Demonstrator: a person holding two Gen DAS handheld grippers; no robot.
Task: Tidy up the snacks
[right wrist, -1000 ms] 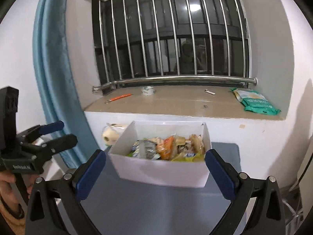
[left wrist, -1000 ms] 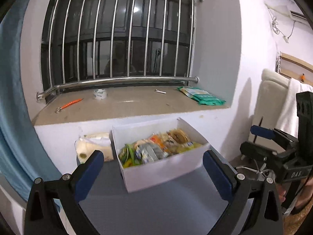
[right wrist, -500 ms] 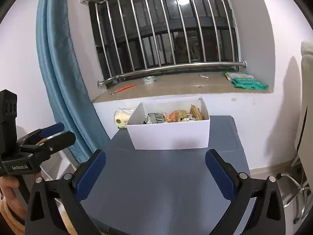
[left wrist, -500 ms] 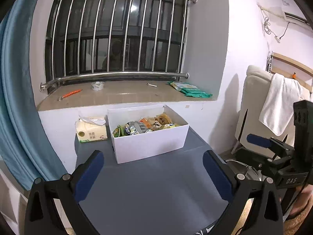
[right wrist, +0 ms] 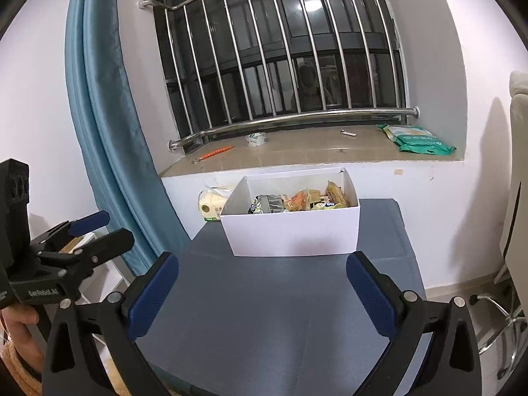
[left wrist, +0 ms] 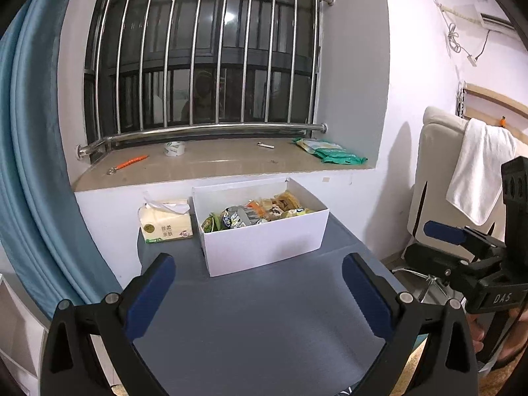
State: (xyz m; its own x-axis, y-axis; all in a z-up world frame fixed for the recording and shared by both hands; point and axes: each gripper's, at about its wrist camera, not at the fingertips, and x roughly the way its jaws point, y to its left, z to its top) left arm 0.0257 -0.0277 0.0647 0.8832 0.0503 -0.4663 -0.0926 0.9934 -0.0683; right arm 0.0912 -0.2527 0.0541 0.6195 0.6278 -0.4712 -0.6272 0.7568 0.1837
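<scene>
Box: white box (left wrist: pixel 264 247) of snacks (left wrist: pixel 254 216) seen on grey table (left wrist: pixel 264 313), by tissue pack (left wrist: pixel 166 222).
Grippers: left gripper (left wrist: pixel 259 292) & right gripper (right wrist: pixel 264 292) held wide apart, empty.

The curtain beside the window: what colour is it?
The curtain is plain blue; the right wrist view shows it best.

This is a room in a home, likely a bedroom. A barred window (left wrist: pixel 211 62) with a stone sill (left wrist: pixel 214 165) fills the far wall, a blue curtain (left wrist: pixel 29 151) hanging at its left. To the right, a white towel (left wrist: pixel 478 171) drapes over a padded chair (left wrist: pixel 435 151). A tissue pack (left wrist: pixel 166 221) sits on the grey tabletop (left wrist: pixel 264 313).
</scene>
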